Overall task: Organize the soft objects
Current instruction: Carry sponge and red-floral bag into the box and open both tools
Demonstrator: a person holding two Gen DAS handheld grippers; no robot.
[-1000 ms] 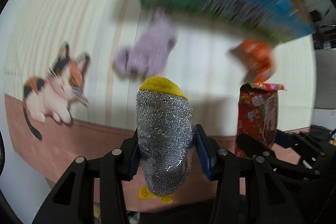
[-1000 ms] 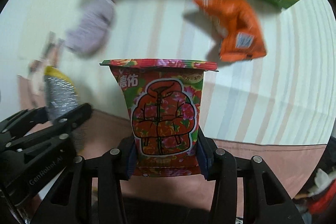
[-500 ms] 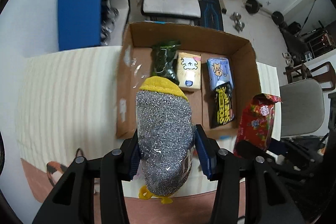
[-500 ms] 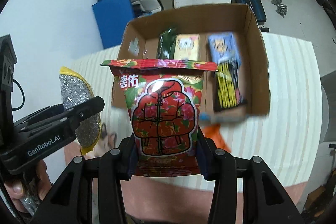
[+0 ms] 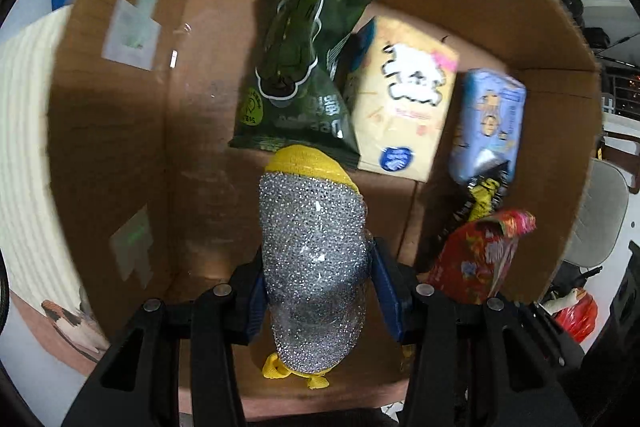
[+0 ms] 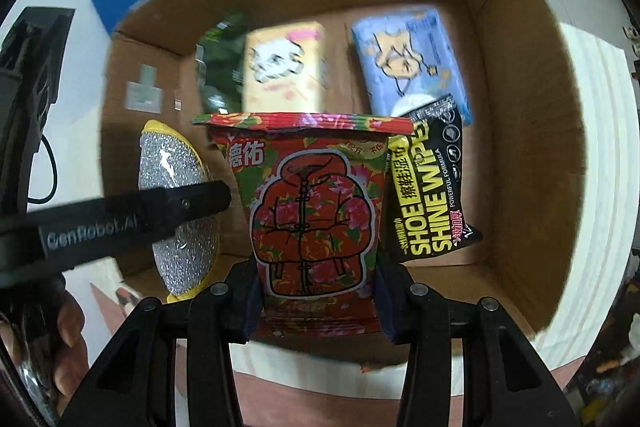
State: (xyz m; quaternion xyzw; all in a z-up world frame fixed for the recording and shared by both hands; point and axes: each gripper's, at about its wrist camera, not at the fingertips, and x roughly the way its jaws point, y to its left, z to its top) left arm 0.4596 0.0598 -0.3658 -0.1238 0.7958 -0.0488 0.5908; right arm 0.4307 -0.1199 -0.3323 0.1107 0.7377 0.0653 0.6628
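Note:
My left gripper [image 5: 316,291] is shut on a silver glitter scrub pad with yellow trim [image 5: 312,267], held over the open cardboard box [image 5: 112,131]. The pad also shows in the right wrist view [image 6: 176,163]. My right gripper [image 6: 316,291] is shut on a red flowered packet with a jacket drawing [image 6: 312,211], held over the same box [image 6: 516,131]. The packet shows at the right in the left wrist view [image 5: 476,259]. The two grippers hang side by side, left gripper to the left.
In the box lie a green snack bag [image 5: 300,67], a cream tissue pack [image 5: 404,107], a blue tissue pack [image 6: 408,63] and a black shoe shine wipes packet [image 6: 432,195]. The box stands on a cream striped cloth [image 6: 600,155]. A cat picture [image 5: 72,323] lies by the box's near left.
Both grippers have moved forward and down toward the box with their loads still held. The box now fills both views; the purple and orange items have left view.

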